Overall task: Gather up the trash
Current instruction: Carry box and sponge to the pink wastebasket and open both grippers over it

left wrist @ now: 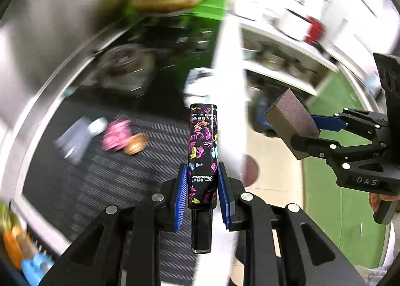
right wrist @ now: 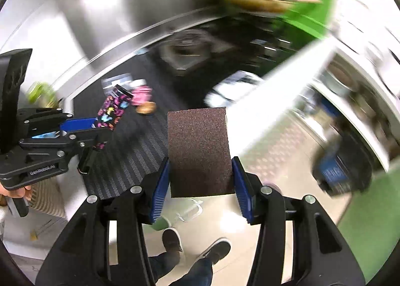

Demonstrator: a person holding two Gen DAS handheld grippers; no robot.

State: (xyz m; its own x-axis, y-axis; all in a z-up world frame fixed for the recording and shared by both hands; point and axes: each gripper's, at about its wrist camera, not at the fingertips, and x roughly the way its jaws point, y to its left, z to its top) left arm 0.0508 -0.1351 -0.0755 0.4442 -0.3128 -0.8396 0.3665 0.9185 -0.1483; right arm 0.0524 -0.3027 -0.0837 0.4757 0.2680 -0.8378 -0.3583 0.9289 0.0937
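Observation:
My left gripper (left wrist: 202,173) is shut on a black tube with a colourful shoe pattern (left wrist: 203,151), held upright above the dark mat (left wrist: 112,173). My right gripper (right wrist: 201,173) is shut on a brown sanding sponge block (right wrist: 200,151). In the left wrist view the right gripper (left wrist: 307,133) shows at the right with the sponge (left wrist: 290,121). In the right wrist view the left gripper (right wrist: 82,131) shows at the left with the tube (right wrist: 112,111). On the mat lie a pink wrapper (left wrist: 116,136), a brown round item (left wrist: 136,144) and a grey-white packet (left wrist: 77,138), all blurred.
The scene is motion-blurred. A steel counter edge (left wrist: 50,86) curves round the mat. A dark round appliance (left wrist: 125,68) and a pan (left wrist: 167,1) stand at the back. A white table edge (left wrist: 225,111) runs between counter and floor. The person's shoes (right wrist: 172,238) stand on the pale floor.

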